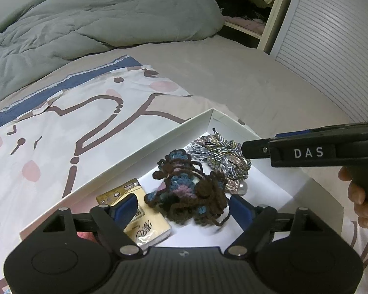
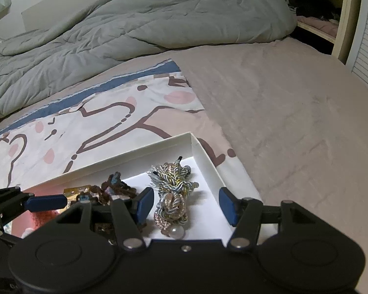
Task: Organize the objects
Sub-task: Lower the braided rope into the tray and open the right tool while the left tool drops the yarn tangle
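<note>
Yarn bundle in white box; both hand-held grippers spread, empty.

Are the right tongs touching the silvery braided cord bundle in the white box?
Apart. The right wrist view shows the right tongs open, with white box floor visible between each blue pad and the silvery braided cord bundle.

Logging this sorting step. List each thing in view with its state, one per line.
White box: open, lidless, on the bed.
Brown crochet piece: in the box, between open left gripper jaws.
Twisted cord bundle: in the box, between open right gripper jaws.
Cream packet: flat in the box.
Quilt: crumpled.
</note>
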The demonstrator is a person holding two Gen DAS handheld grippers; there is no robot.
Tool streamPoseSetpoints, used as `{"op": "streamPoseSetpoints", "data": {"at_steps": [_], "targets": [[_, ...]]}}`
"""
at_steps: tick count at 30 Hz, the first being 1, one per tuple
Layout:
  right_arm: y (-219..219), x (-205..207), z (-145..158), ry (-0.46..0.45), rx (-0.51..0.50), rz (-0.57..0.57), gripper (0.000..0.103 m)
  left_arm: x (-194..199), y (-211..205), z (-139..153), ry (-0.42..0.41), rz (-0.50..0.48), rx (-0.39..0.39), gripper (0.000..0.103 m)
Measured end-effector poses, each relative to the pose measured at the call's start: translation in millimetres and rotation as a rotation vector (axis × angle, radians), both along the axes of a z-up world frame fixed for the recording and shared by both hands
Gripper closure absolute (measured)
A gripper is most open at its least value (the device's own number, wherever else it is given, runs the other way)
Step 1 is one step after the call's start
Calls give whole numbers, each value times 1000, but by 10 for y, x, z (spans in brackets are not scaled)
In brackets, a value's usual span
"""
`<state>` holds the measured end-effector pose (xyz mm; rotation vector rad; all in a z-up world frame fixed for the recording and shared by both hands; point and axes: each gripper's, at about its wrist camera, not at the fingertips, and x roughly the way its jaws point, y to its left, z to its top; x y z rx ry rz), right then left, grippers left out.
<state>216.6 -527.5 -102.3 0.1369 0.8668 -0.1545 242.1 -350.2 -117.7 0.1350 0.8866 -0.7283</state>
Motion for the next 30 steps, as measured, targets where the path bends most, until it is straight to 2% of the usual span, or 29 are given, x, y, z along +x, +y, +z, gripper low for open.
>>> {"op": "streamPoseSetpoints", "data": {"at_steps": [9,13,19,21,30], "targets": [[58,-136,197,-31,8,17,43,-124,127,223,-12,24,-6,16],[113,-234,313,-41,-6,36,39,-204,189,356,-20,31,-16,15],[172,-415,534,-64,-24,37,37,-370,293,548,-34,40,-27,7],[199,-485,615,-76,-30,41,33,-435,344,611,-43,49,-34,2],[354,-887,912,-151,-58,56,22,-707,599,811,-61,91,-47,0]]}}
